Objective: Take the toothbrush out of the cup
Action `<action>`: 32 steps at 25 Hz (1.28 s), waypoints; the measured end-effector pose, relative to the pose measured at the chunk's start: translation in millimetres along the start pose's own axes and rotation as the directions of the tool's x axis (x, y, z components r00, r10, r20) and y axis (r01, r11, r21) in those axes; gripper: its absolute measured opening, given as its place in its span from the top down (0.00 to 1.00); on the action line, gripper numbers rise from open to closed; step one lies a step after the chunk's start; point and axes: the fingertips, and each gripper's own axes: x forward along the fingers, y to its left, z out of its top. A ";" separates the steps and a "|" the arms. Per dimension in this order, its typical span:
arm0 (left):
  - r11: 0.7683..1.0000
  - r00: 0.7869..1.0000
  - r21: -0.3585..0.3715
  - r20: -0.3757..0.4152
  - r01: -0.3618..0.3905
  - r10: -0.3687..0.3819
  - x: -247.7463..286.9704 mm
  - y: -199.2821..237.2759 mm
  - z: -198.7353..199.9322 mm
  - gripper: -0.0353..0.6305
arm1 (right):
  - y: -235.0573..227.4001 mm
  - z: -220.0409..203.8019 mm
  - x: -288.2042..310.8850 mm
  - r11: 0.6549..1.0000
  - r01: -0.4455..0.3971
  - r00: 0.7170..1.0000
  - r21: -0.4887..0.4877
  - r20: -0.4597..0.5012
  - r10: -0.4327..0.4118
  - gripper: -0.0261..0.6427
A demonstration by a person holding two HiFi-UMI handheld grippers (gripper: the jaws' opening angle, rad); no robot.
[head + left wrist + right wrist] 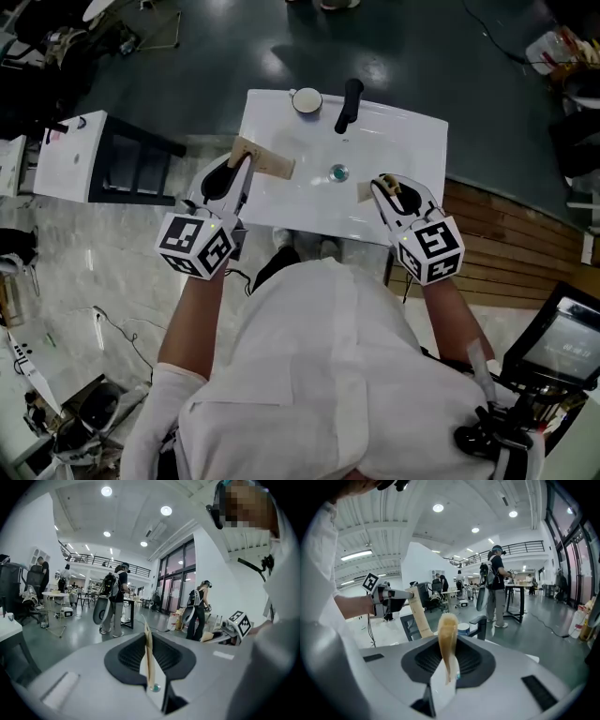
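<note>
Toothbrush (265, 159) is what we take the long flat tan stick to be, and it is out of the cup (307, 100). Our left tool (242, 167) has hold of it. The two jaws are nearly together and press on the thin stick from both sides. In the left gripper view we see the stick from its thin edge, right between the jaws. The stick is tilted, up over the left side of the white sink (412, 141).

The cup is white and round. It stands on the far rim of the sink, just beside the black tap (349, 103). The stick is near the cup but apart from it.

Our right tool (382, 187) is over the right side of the sink. Its jaws are a little way apart and squeeze a short tan piece (448, 639) with a round top. We cannot tell what this piece is. The small round drain (338, 172) lies in the sink between the two tools.

We stand at the near side of the sink in a white shirt (319, 375). A white side table (70, 155) stands to the left. The gripper views show a big hall with people (112, 599) far behind.
</note>
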 end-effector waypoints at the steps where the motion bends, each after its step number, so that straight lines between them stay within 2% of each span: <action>1: 1.000 1.000 -0.002 -0.003 -0.007 0.007 -5.0 -3.4 -3.8 0.87 | 1.6 -1.4 0.7 1.000 -0.011 1.000 -0.010 -0.003 0.011 0.86; 5: 1.000 1.000 0.016 -0.014 -0.009 0.009 -18.5 -20.9 -17.2 0.87 | 6.2 -7.9 -0.7 0.999 -0.029 1.000 -0.041 -0.012 0.029 0.86; 12: 0.995 0.994 0.041 -0.074 0.088 -0.085 -20.7 -48.5 -35.2 0.87 | 19.4 -5.0 -1.2 1.000 -0.010 1.000 -0.019 -0.004 0.010 0.86; 16: 0.988 0.987 0.057 -0.080 0.145 -0.140 -15.6 -61.0 -33.3 0.87 | 24.7 -3.1 -3.5 1.000 0.011 1.000 -0.014 -0.006 -0.011 0.86; 32: 0.975 0.976 0.077 -0.073 0.210 -0.204 -45.3 -37.0 -32.3 0.87 | 74.8 14.9 20.4 0.998 0.024 1.000 -0.055 0.003 -0.023 0.86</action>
